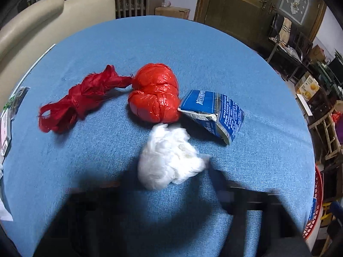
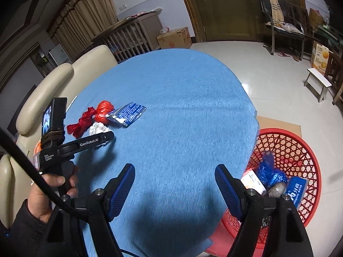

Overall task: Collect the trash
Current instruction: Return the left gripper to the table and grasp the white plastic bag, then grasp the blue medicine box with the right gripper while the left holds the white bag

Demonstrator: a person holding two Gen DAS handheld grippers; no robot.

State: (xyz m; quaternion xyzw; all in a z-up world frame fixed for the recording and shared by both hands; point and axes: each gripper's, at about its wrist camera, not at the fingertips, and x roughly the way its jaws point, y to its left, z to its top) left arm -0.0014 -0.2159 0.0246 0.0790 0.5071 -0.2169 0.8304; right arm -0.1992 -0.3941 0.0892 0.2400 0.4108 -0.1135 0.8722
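On the blue table lie a white crumpled tissue, a red plastic bag ball, a dark red bundle of plastic string and a blue flattened wrapper. My left gripper is blurred and dark at the bottom of its view, its fingers wide apart on either side of the tissue, not touching it. In the right wrist view the left gripper hovers at the tissue. My right gripper is open and empty above the table's near edge.
A red mesh basket stands on the floor right of the table, holding blue bags and boxes. A cream sofa lies left of the table. Packets lie at the table's left edge. A white stool stands far right.
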